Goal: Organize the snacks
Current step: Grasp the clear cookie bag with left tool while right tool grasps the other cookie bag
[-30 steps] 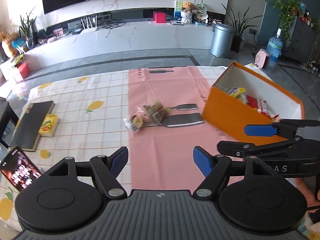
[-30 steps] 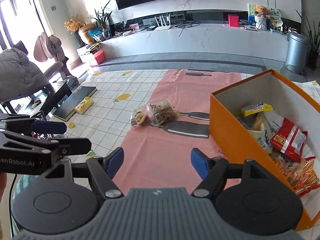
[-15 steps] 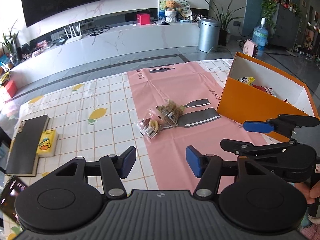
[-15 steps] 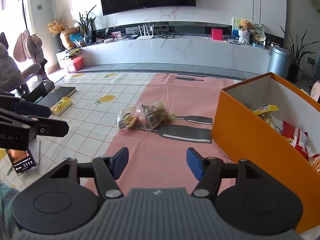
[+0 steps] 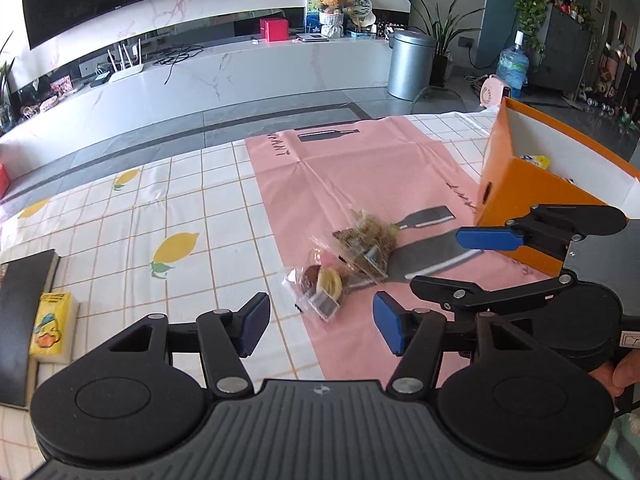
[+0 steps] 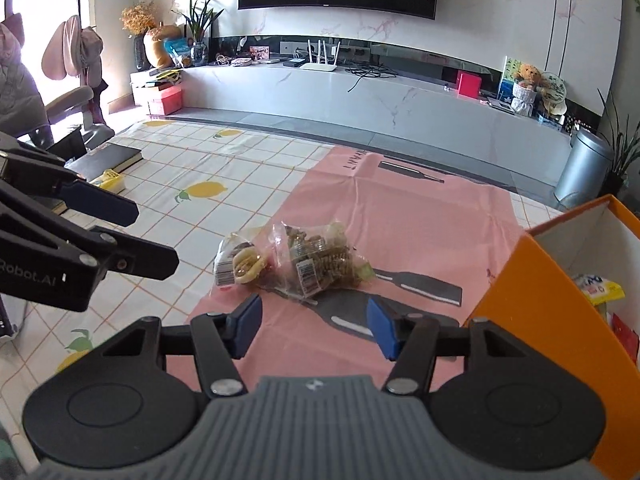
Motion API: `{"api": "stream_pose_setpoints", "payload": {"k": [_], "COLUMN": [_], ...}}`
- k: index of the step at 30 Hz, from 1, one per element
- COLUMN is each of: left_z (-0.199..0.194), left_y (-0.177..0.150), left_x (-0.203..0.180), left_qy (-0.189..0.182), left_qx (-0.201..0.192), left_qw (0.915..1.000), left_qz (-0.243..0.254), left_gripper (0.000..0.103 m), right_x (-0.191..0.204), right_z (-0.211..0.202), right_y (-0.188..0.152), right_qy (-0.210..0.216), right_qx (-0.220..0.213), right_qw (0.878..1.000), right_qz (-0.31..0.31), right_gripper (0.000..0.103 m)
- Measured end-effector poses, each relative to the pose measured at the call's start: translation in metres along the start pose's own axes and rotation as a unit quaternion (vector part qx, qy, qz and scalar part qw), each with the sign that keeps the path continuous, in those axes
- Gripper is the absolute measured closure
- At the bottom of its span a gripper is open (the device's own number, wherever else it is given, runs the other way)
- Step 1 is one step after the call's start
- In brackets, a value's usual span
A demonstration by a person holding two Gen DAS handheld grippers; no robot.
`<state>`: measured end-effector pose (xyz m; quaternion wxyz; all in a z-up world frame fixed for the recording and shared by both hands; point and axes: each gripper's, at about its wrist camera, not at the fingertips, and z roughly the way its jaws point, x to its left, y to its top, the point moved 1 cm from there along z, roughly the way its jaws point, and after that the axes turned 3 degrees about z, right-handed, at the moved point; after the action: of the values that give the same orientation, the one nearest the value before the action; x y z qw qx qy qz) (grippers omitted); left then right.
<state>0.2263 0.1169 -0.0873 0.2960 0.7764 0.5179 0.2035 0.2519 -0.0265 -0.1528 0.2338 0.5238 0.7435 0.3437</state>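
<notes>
Orange box [image 6: 532,280] off to the right of both tongs already holds several packets, but two clear snack bags [image 5: 348,260] lie on the pink tabletop just ahead, untouched, left tongs [image 5: 320,324] gaping empty, right tongs [image 6: 314,326] narrowing on nothing.

I count two clear snack packets [image 6: 288,264] just ahead of my jaws, touching each other. One orange box [image 6: 532,304] sits to the right of them. One black book [image 5: 20,312] and one yellow tissue pack [image 5: 50,326] lie off to the left. One pink mat [image 5: 360,176] runs beneath.
</notes>
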Motion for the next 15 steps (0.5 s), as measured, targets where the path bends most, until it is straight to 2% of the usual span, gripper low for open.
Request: {"api": "stream_pose_setpoints", "payload": {"k": [7, 15], "left_z": [0.043, 0.067], "left_y": [0.006, 0.001], "left_x": [0.019, 0.036], "left_qy": [-0.012, -0.047], "left_qx": [0.017, 0.032], "left_qw": [0.9991, 0.9942], "left_qz": [-0.036, -0.092], "left_gripper": [0.035, 0.037], "right_x": [-0.014, -0.029], "right_z": [0.038, 0.074], "right_y": [0.020, 0.027], "right_qy": [0.019, 0.060], "right_qx": [-0.007, 0.012], "right_qw": [1.000, 0.997], "right_qz": [0.013, 0.054], "right_gripper": [0.047, 0.046]}}
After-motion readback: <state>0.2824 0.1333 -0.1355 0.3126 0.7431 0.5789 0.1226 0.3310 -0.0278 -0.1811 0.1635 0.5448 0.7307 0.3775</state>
